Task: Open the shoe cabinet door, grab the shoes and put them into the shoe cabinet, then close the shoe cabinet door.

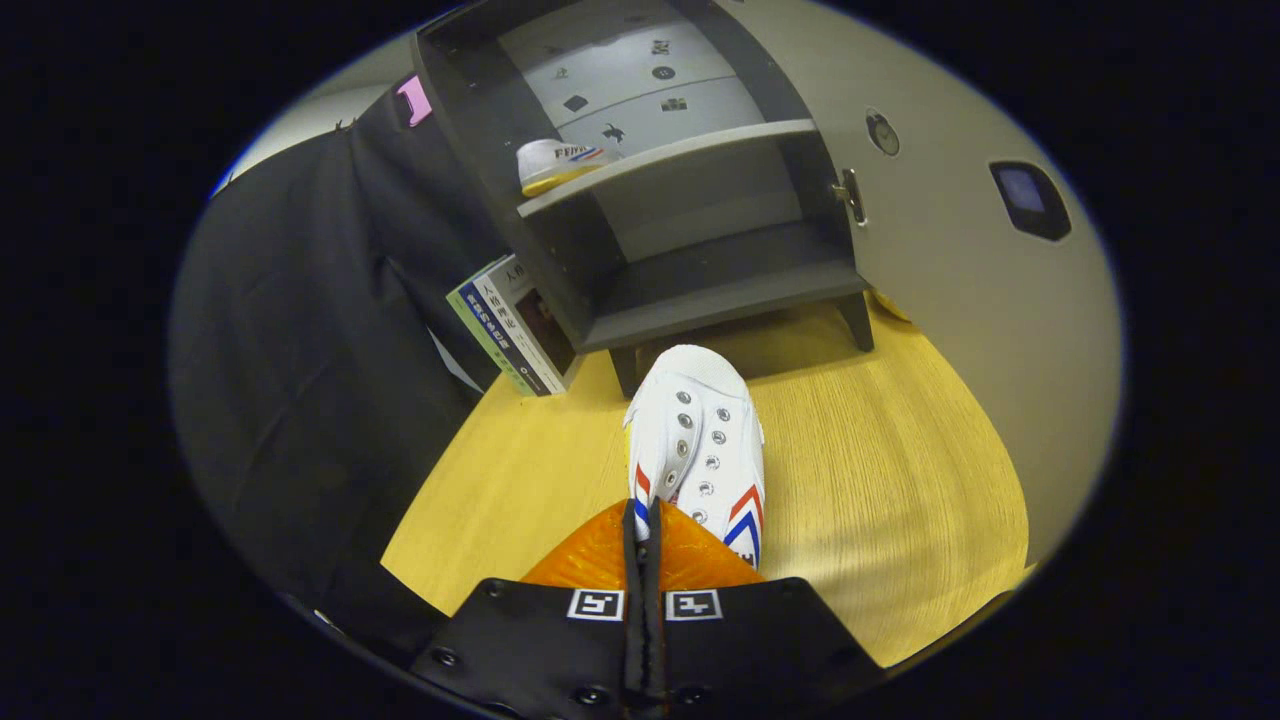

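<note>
The shoe cabinet stands open on the wooden bench, its door swung wide to the right of the fingers, so the opening step looks done. One white sneaker already lies on the upper shelf, at its left end, sole edge facing out; the rest of that shelf is bare, and so is the lower shelf below it. The second white sneaker, with red and blue stripes along its sides and empty lace eyelets, reaches forward from the claw with its toe aimed at the foot of the cabinet, just short of the lower shelf. The claw's fingers are drawn nearly together and seem to pinch the shoe at its heel end, apparently on the rim of the collar, though the contact itself is hidden behind the fingers; whether the shoe hangs clear of the bench or rests on it cannot be told. By this reckoning the task is somewhat past halfway: what is left is to carry this shoe onto a shelf, let go, and swing the door shut. A few books lean against the cabinet's left side, beside the black cloth.
</note>
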Motion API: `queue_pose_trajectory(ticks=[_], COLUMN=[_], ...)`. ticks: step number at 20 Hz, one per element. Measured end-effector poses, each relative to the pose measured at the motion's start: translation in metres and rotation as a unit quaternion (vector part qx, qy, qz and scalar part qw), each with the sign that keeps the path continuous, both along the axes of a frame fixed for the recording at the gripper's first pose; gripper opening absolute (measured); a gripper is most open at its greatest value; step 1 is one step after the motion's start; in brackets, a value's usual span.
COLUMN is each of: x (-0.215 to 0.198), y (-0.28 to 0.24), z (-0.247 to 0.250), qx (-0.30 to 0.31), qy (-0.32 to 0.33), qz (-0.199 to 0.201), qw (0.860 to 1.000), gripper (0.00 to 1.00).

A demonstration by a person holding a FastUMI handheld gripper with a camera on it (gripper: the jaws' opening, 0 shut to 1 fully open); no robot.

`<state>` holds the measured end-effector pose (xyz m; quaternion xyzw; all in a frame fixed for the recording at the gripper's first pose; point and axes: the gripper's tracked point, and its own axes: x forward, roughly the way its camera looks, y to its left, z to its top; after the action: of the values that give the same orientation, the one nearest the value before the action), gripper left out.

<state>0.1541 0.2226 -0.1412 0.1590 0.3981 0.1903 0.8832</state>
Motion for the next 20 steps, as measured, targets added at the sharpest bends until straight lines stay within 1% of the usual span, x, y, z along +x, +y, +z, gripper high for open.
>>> queue_pose_trajectory(ticks=[5, 11, 15, 20], x=[0.047, 0.117, 0.166, 0.22], y=[0.006, 0.008, 0.006, 0.013], z=[0.055, 0.113, 0.143, 0.165], qx=[0.018, 0.016, 0.014, 0.007], qy=[-0.048, -0.114, -0.148, -0.18], qz=[-0.008, -0.02, -0.032, -0.036], qw=[0.999, 0.993, 0.988, 0.983], gripper=[0.01, 0.01, 0.01, 0.01])
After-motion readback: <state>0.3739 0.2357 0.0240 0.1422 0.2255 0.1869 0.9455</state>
